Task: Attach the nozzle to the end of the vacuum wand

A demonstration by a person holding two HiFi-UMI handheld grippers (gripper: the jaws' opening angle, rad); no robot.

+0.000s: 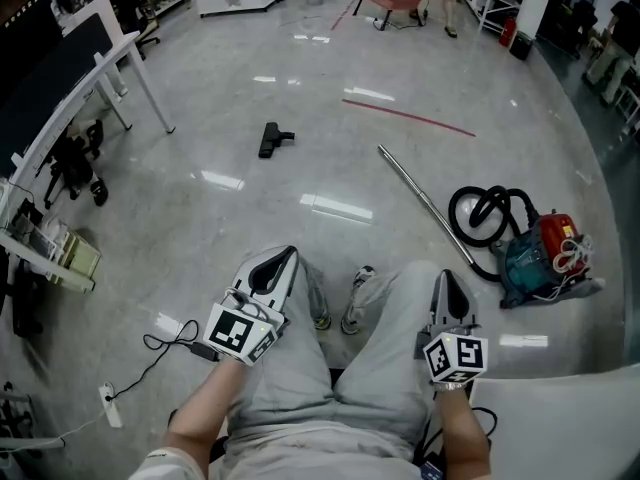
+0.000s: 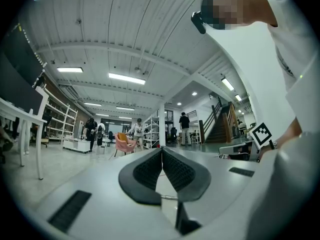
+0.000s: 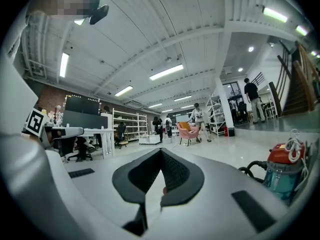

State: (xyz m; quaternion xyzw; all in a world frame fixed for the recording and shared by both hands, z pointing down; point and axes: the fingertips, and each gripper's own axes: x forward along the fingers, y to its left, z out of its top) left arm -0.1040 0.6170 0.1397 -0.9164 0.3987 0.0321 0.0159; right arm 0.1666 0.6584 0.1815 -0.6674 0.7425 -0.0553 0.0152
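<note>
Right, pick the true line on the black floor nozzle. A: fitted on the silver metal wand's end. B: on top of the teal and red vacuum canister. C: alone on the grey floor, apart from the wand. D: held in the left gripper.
C: the head view shows the black floor nozzle lying by itself on the grey floor, clear of the silver metal wand, with the left gripper shut and empty.

The nozzle (image 1: 271, 140) is a small black piece lying flat on the pale, glossy floor, with a short neck sticking out of its right side. It is not attached. The vacuum wand (image 1: 425, 205), a thin silver tube, lies flat and slantwise, well apart on its right. The wand's far end is bare, and its near end meets a black hose (image 1: 480, 213).
</note>
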